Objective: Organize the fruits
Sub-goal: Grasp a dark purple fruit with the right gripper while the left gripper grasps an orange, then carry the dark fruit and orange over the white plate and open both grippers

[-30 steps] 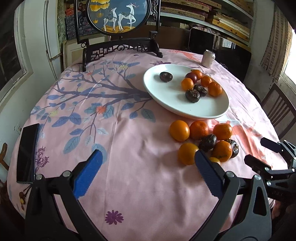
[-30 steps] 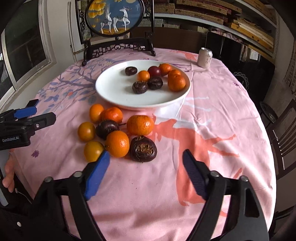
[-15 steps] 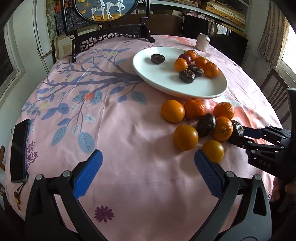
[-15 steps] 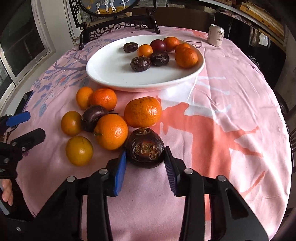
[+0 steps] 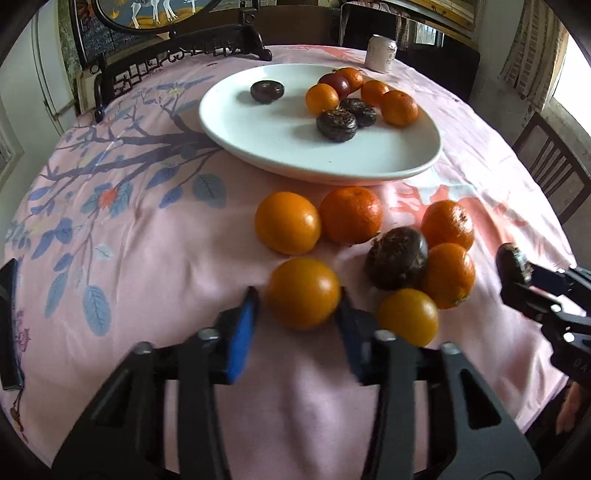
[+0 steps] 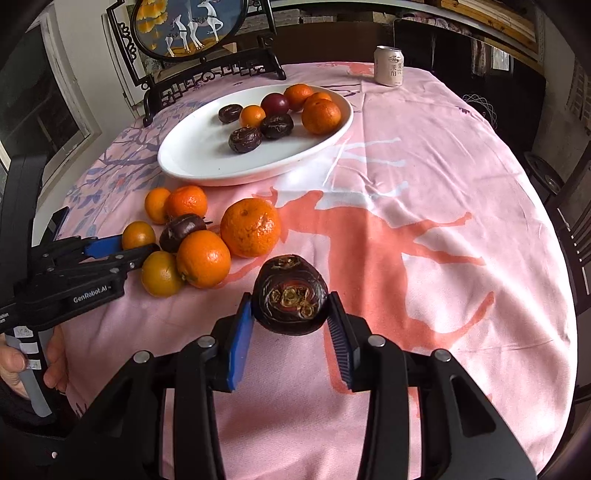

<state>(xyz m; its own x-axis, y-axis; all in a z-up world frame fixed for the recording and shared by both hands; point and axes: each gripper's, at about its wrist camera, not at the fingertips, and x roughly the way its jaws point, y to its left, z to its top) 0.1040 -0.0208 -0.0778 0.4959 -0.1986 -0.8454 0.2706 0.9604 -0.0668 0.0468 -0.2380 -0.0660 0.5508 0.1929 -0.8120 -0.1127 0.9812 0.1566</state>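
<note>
A white plate [image 5: 369, 155] [image 6: 207, 155] at the table's far side holds several oranges and dark purple fruits. A cluster of oranges and one dark fruit [image 5: 397, 258] [image 6: 183, 230] lies on the pink cloth in front of it. My left gripper [image 5: 299, 306] is shut on an orange [image 5: 303, 291], which still rests on the cloth; it also shows in the right wrist view [image 6: 122, 251]. My right gripper [image 6: 291, 314] is shut on a dark purple fruit [image 6: 291, 295] and holds it above the cloth; it shows at the right edge of the left wrist view [image 5: 517, 269].
A drink can [image 6: 388, 66] [image 5: 382, 53] stands at the back right. A framed deer ornament [image 6: 192, 29] on a black stand sits behind the plate. A dark phone [image 5: 7, 325] lies at the table's left edge. Chairs stand to the right.
My left gripper moved forward and closed on the near orange. My right gripper, closed on the dark fruit, lifted it off the cloth and drew back from the cluster.
</note>
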